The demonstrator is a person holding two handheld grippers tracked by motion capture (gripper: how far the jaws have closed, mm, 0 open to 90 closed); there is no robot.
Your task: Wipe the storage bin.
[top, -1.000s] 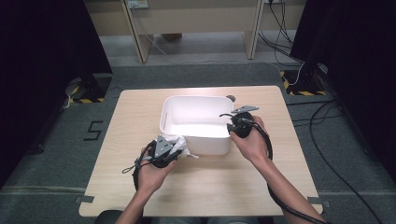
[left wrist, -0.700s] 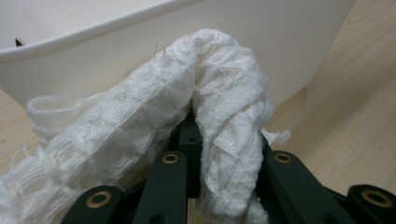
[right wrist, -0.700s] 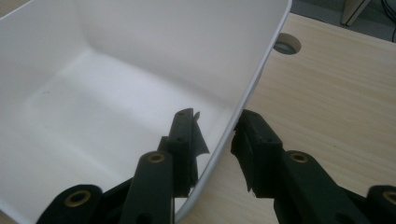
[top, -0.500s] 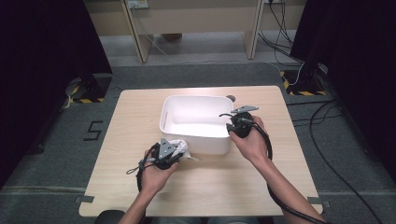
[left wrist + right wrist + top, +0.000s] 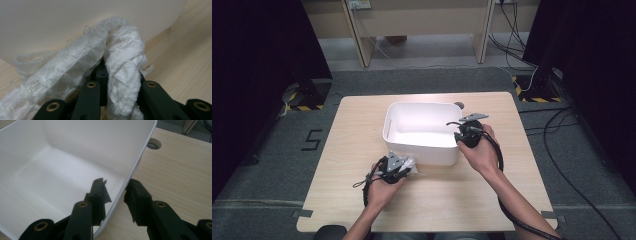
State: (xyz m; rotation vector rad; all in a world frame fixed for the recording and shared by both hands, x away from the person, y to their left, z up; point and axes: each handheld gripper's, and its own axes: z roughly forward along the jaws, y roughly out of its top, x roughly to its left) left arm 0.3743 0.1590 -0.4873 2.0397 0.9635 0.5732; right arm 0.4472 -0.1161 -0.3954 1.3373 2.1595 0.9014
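My left fingers (image 5: 117, 87) clenched on a white cloth (image 5: 100, 65) beside the white tub (image 5: 422, 131), my right fingers (image 5: 116, 195) straddling its rim, grip uncertain, wooden counter (image 5: 362, 125).

From my station I see a light wooden table (image 5: 337, 195) with a round grommet hole (image 5: 459, 105) near its far edge, standing on grey carpet (image 5: 272, 170) that bears a black numeral 5 marking (image 5: 312, 140), with yellow-and-black hazard tape (image 5: 532, 95) and loose cables (image 5: 572, 165) beyond.

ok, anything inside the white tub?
The white tub looks empty: bare floor in the high and right gripper views. The near wall hides a strip of floor. The cloth is outside, in the left claw.
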